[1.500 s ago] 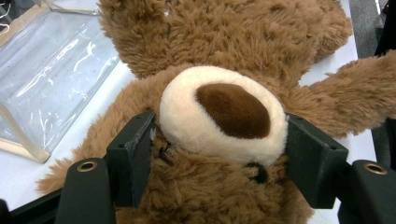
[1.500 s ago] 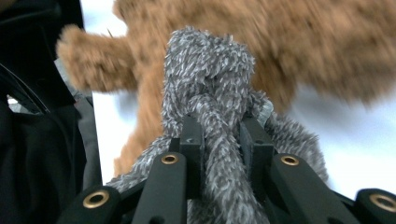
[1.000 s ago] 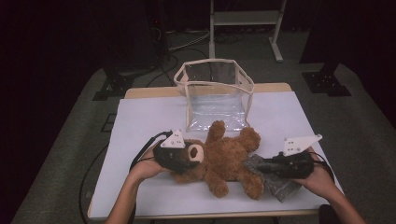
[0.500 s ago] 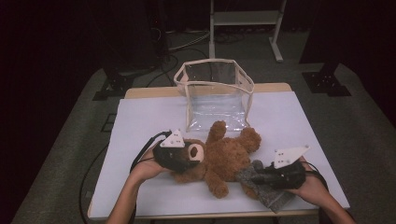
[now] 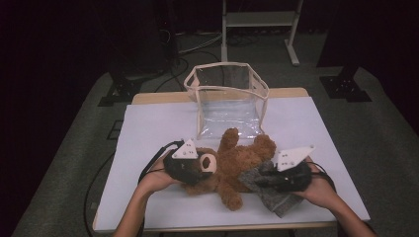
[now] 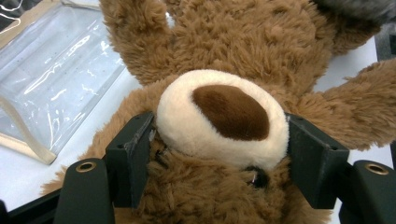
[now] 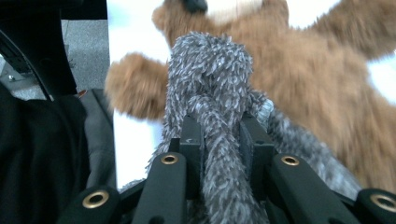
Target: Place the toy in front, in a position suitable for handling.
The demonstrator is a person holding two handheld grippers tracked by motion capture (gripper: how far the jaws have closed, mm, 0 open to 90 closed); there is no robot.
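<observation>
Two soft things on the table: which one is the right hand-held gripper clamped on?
The grey fuzzy cloth, pinched in a fold by the right hand-held gripper. The brown teddy bear is held at its head by the left hand-held gripper.

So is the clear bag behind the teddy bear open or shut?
Open. The clear bag stands upright with its beige-trimmed mouth spread wide, and it looks empty. The teddy bear lies on the table in front of it.
</observation>
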